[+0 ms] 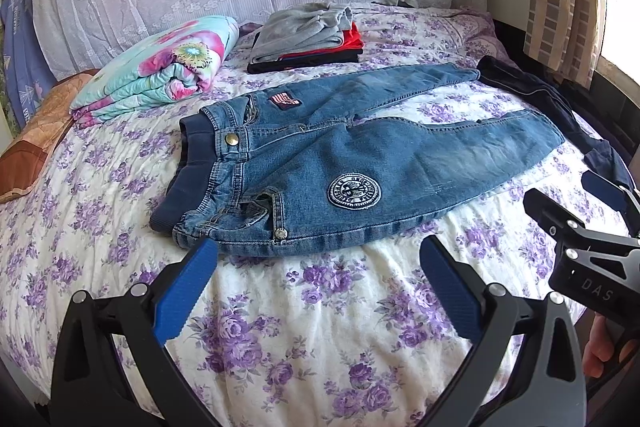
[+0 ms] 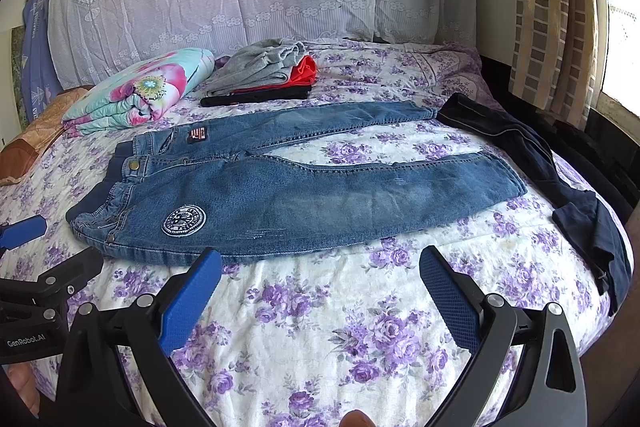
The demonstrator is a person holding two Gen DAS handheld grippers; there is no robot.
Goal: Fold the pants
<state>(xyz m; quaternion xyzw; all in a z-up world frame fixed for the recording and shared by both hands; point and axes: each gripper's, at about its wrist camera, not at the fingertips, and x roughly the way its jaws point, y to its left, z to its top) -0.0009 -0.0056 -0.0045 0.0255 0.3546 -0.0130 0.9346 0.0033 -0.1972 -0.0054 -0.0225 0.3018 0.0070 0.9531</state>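
The jeans [image 1: 352, 147] lie flat across the middle of the bed [image 1: 320, 327], legs spread apart toward its right edge, ready for folding. Left gripper [image 1: 318, 291] and right gripper [image 2: 320, 295] hover near the front edge, jaws wide, holding nothing.

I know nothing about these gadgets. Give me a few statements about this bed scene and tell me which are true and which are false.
1. The jeans lie spread flat on the bed. True.
2. The right gripper is clamped on a trouser leg. False: its fingers are open and hold nothing.
3. A round patch sits near the jeans' waist. True.
4. The stack of folded clothes lies on top of the jeans. False: it sits behind them, apart.
5. The left gripper is open. True.
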